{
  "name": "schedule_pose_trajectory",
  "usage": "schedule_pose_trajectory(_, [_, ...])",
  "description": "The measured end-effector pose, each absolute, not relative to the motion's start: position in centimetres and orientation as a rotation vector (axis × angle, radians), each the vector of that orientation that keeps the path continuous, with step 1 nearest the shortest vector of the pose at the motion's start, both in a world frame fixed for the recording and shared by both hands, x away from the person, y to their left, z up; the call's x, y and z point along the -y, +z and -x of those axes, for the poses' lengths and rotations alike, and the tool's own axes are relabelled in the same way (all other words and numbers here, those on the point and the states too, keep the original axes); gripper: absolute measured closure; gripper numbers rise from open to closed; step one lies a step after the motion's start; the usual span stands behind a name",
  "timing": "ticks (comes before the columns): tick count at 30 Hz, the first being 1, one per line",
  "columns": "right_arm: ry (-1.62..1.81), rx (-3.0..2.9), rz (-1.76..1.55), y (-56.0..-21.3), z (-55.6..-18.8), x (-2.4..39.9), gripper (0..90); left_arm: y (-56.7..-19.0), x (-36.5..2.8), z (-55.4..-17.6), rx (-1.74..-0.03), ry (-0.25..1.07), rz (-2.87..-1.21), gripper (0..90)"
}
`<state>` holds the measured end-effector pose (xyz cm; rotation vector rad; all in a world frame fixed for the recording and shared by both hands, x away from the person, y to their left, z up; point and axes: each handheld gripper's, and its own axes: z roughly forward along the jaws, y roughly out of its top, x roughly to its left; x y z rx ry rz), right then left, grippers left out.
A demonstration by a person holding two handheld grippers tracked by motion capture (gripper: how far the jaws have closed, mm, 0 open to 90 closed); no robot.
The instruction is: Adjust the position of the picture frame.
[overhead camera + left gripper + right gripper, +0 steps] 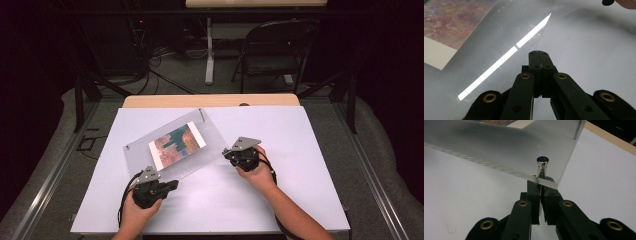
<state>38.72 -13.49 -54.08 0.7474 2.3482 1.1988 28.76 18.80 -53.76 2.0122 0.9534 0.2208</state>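
A clear acrylic photo frame [212, 137] lies tilted on the white table, with a reddish and teal picture [176, 145] inside it. My left gripper [174, 185] is at the frame's near corner. In the left gripper view its jaws [537, 53] are shut, and the thin edge of the acrylic sheet [499, 30] runs in between their tips. My right gripper [227, 151] is at the frame's right corner. Its jaws [540, 180] are shut on a small metal pin [542, 163] with a dark cap that sticks through that corner of the acrylic [499, 150].
A second metal pin [201, 114] stands at the frame's far corner. The white table top [290, 160] stretches to the right and front, with a wooden edge [210, 101] at the back. A dark folding chair [275, 50] and floor cables [150, 55] lie beyond.
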Motion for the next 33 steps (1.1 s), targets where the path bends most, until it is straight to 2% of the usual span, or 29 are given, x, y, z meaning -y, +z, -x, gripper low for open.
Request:
schedule_pose_trajectory(17, [1.176, -2.33, -0.763, -53.0, -36.5, 15.2, 85.7, -53.5, -18.0, -29.6, -0.968, 0.279, -2.013, 90.0])
schedule_pose_trajectory(23, [1.148, -2.341, -0.761, -52.9, -35.5, 15.9, 85.6, -53.3, -18.8, -30.7, -1.038, 0.248, -1.941, 90.0])
schedule_pose_trajectory(25, [1.131, -2.347, -0.77, -53.0, -35.2, 16.1, 85.6, -53.3, -19.1, -31.0, -1.066, 0.297, -1.95, 90.0])
schedule_pose_trajectory(27, [1.13, -2.351, -0.795, -53.1, -35.2, 16.4, 85.6, -53.2, -19.3, -31.0, -1.067, 0.242, -1.916, 90.0])
schedule_pose_trajectory(29, [1.15, -2.35, -0.828, -53.2, -35.4, 16.6, 85.7, -52.9, -19.2, -30.7, -1.042, 0.25, -1.922, 90.0])
schedule_pose_trajectory(33, [1.179, -2.342, -0.841, -53.0, -35.4, 16.6, 85.7, -53.1, -18.1, -29.9, -0.991, 0.215, -2.004, 90.0])
